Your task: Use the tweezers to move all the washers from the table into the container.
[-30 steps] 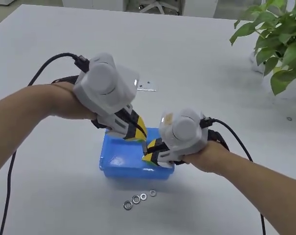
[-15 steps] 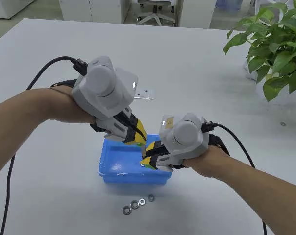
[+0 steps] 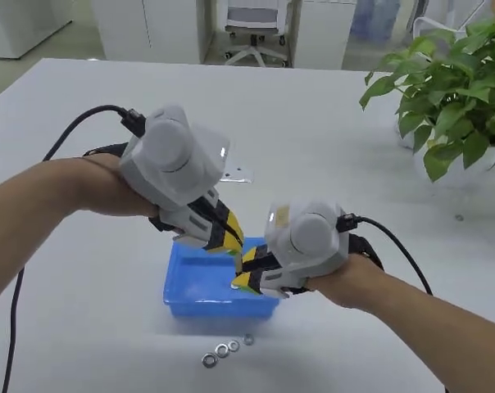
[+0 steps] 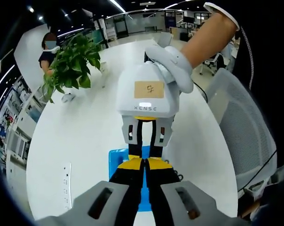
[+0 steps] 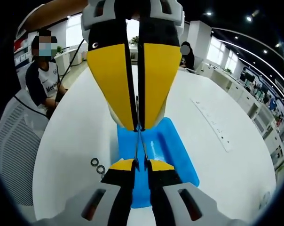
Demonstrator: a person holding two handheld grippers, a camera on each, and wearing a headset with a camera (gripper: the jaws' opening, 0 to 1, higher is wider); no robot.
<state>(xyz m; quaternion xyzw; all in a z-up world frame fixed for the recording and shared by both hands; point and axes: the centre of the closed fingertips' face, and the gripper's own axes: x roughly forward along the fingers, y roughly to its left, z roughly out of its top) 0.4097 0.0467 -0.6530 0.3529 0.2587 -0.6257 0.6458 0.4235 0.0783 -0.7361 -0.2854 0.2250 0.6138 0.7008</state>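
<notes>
Handling the four small flat steel washers (image 3: pixel 227 350) calls for care: each is judged light, rigid and slippery. They lie flush on the white table (image 3: pixel 354 164) in a short row, just beside the near wall of the blue plastic container (image 3: pixel 206 309) and outside it. The left gripper (image 3: pixel 229 236) and right gripper (image 3: pixel 246 277) hover over the container, each with jaws pressed together on the slim metal tweezers (image 5: pixel 138 141), which span tip to tip. Recommended hold: pinch one washer across its band, with one tine through the hole.
</notes>
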